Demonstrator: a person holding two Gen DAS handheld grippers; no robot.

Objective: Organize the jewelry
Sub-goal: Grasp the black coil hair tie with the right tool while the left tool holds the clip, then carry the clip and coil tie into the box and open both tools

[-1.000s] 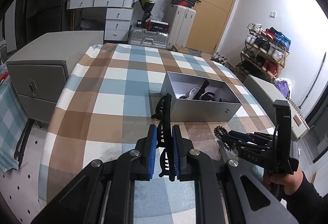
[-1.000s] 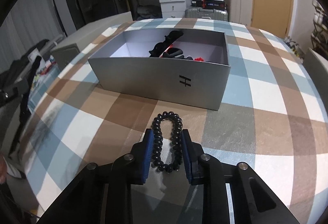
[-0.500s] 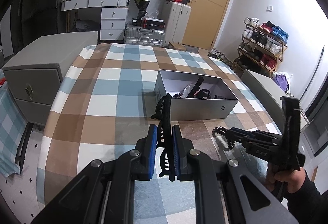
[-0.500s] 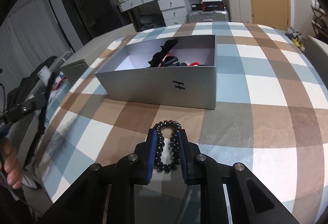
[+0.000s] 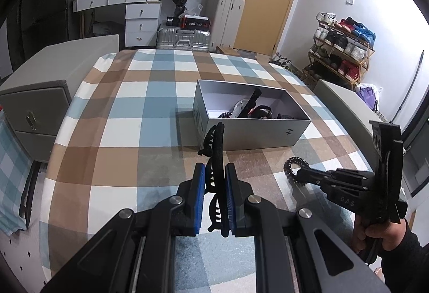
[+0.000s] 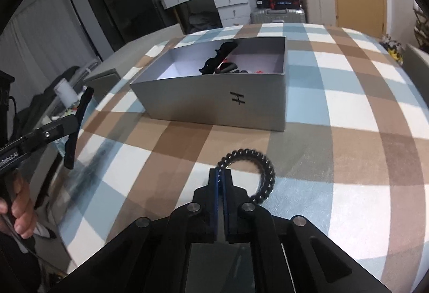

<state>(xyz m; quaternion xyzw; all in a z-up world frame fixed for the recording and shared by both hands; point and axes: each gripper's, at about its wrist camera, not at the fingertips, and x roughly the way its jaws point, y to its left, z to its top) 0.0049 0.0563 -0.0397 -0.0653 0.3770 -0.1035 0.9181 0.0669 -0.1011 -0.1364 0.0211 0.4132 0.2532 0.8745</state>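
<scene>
My left gripper (image 5: pixel 215 172) is shut on a black hair claw clip (image 5: pixel 216 148), held above the checked tablecloth just short of the silver box (image 5: pixel 257 133). My right gripper (image 6: pixel 221 172) is shut on a black beaded bracelet (image 6: pixel 264 169) that loops out to the right of the pads, above the cloth in front of the box (image 6: pixel 214 105). The box holds several dark accessories (image 6: pixel 218 60). The right gripper and bracelet also show in the left wrist view (image 5: pixel 291 168). The left gripper with the clip shows at the left of the right wrist view (image 6: pixel 77 119).
The table wears a blue, brown and white checked cloth (image 5: pixel 128 116). A grey cabinet (image 5: pixel 34 105) stands off its left side. Drawers, suitcases, a door and a shoe rack (image 5: pixel 343 46) line the room behind.
Both grippers have lifted and drawn back from the box. The right jaws have closed tightly on one side of the bracelet, which now hangs out to the right.
</scene>
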